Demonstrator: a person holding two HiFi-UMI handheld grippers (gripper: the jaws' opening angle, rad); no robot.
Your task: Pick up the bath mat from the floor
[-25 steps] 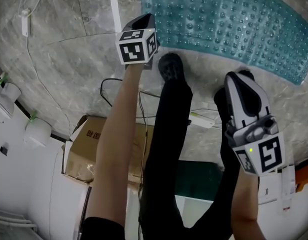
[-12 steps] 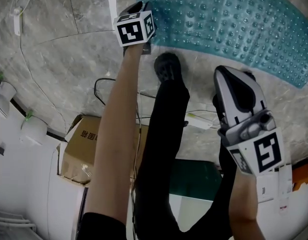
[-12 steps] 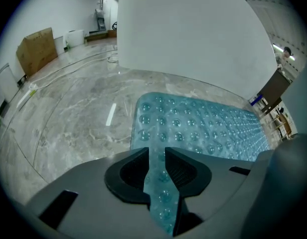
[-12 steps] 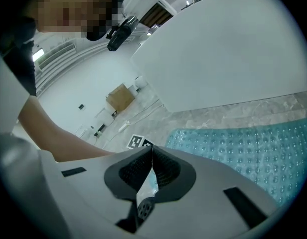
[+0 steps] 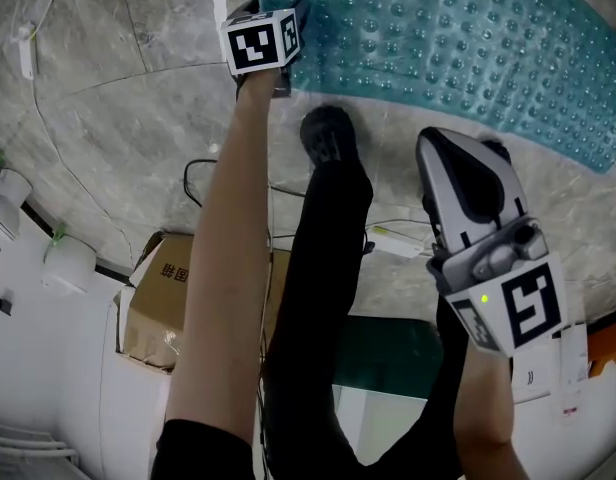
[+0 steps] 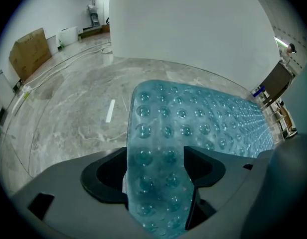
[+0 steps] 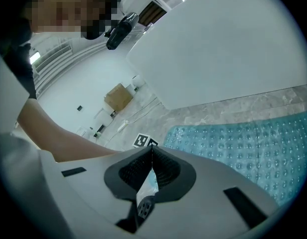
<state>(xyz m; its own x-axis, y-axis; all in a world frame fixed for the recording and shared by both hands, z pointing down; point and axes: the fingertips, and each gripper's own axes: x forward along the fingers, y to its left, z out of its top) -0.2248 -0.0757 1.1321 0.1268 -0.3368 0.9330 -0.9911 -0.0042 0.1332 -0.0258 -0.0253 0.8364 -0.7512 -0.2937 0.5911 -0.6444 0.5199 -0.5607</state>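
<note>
A teal, bubble-textured bath mat [image 5: 468, 38] lies flat on the grey marble floor. My left gripper [image 5: 280, 13] is stretched out low at the mat's near-left corner. In the left gripper view its jaws are opening wide around that corner [image 6: 156, 168], and the mat [image 6: 193, 113] runs between them without being pinched. My right gripper [image 5: 440, 143] hangs higher, over the person's leg and short of the mat's near edge. Its jaws [image 7: 151, 151] meet, with nothing held. The mat [image 7: 253, 143] shows beyond them.
A person's black-trousered legs and shoe [image 5: 328, 133] stand at the mat's near edge. An open cardboard box [image 5: 168, 298], loose cables [image 5: 213, 173] and white fixtures [image 5: 13, 188] lie at the lower left. A white strip [image 6: 110, 110] lies on the floor left of the mat.
My left gripper has reached farther out and slightly left, onto the mat's corner. The right gripper has drifted a little to the left.
</note>
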